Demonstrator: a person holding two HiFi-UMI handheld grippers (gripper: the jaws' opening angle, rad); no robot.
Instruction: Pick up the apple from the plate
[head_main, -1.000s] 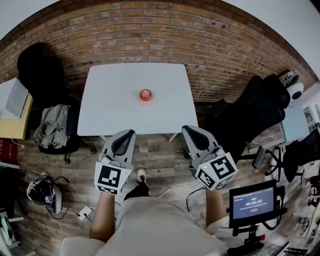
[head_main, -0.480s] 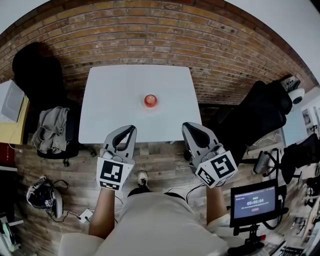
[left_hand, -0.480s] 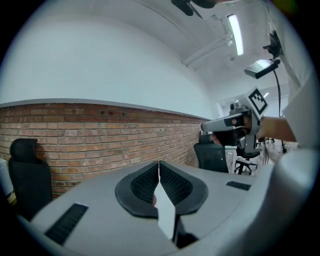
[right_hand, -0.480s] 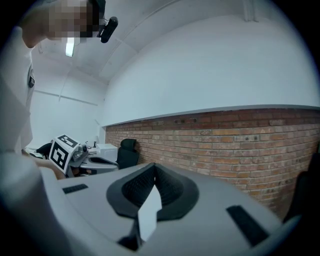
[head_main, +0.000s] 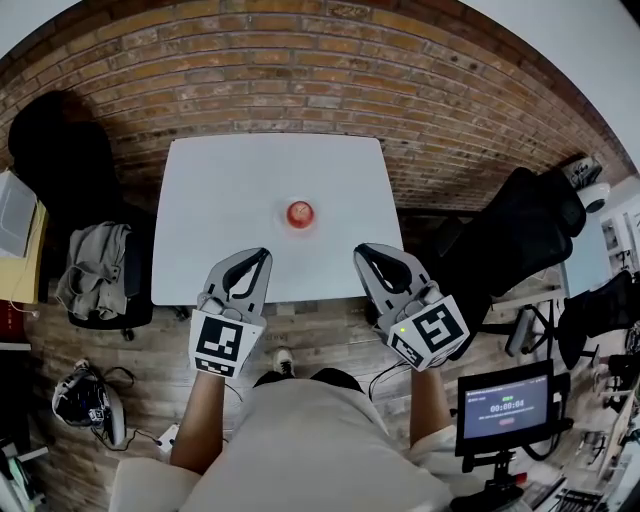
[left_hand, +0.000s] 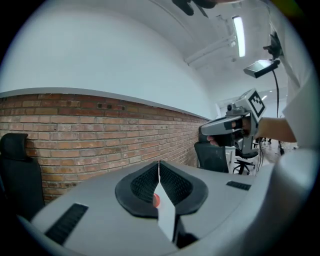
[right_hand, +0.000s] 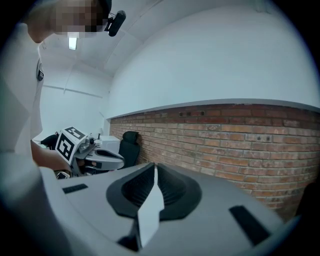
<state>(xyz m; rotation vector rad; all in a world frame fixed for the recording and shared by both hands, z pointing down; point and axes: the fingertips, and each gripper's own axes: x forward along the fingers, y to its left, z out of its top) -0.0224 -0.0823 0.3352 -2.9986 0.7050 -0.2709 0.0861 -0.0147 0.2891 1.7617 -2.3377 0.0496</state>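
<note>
2 empty grippers — left (head_main: 262, 256) and right (head_main: 362, 250), jaws together — short of the apple (head_main: 299, 213)

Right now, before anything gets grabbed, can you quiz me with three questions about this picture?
1. What colour is the apple on the table?
2. True or false: the left hand-held gripper is shut and empty.
3. The right hand-held gripper is: A) wide open, B) shut and empty, C) holding the apple.
Key: 1 red; 2 true; 3 B.
</note>
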